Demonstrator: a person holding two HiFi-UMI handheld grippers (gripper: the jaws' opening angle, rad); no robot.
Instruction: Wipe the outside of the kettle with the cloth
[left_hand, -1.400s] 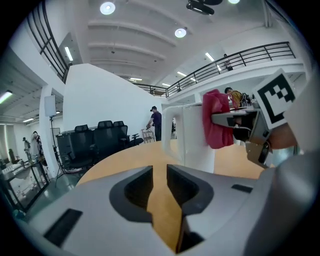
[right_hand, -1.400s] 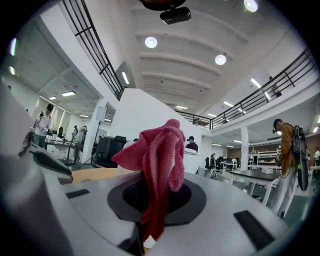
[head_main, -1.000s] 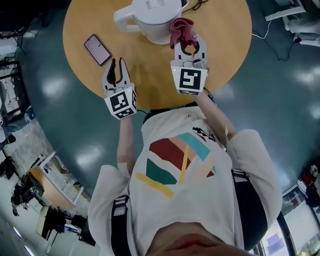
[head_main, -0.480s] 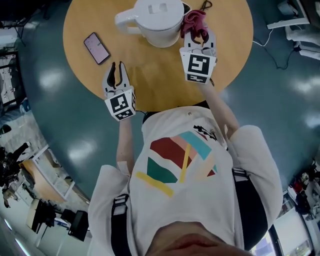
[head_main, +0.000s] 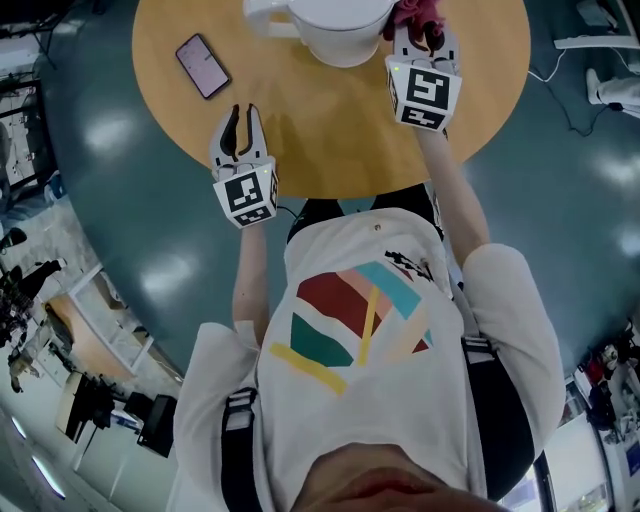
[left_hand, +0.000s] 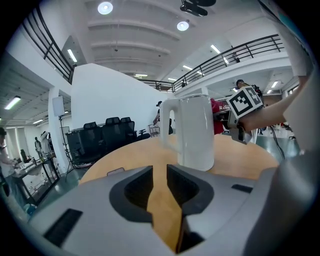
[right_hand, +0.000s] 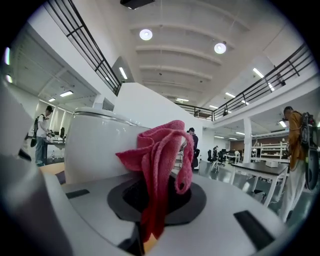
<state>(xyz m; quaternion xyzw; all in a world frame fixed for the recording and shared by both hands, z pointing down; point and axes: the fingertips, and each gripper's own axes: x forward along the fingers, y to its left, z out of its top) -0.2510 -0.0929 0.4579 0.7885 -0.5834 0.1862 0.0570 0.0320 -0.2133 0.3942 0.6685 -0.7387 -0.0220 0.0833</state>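
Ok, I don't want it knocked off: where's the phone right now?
In the head view, the slim rectangular phone lies flat on the round wooden table, left of the white plastic kettle and just beyond the left gripper.

White kettle (head_main: 338, 22) is standing upright on the round wooden counter (head_main: 330, 130), top middle of the head view and partly cut off by the frame edge. Lid's on, and its 1 handle sticks out toward the left. The cloth (head_main: 418, 12) is a pinkish-red rag, all bunched up, pinched in the right gripper (head_main: 422, 40) with folds flopping above the jaws. It's just beside the kettle's right wall; can't tell if it's touching.
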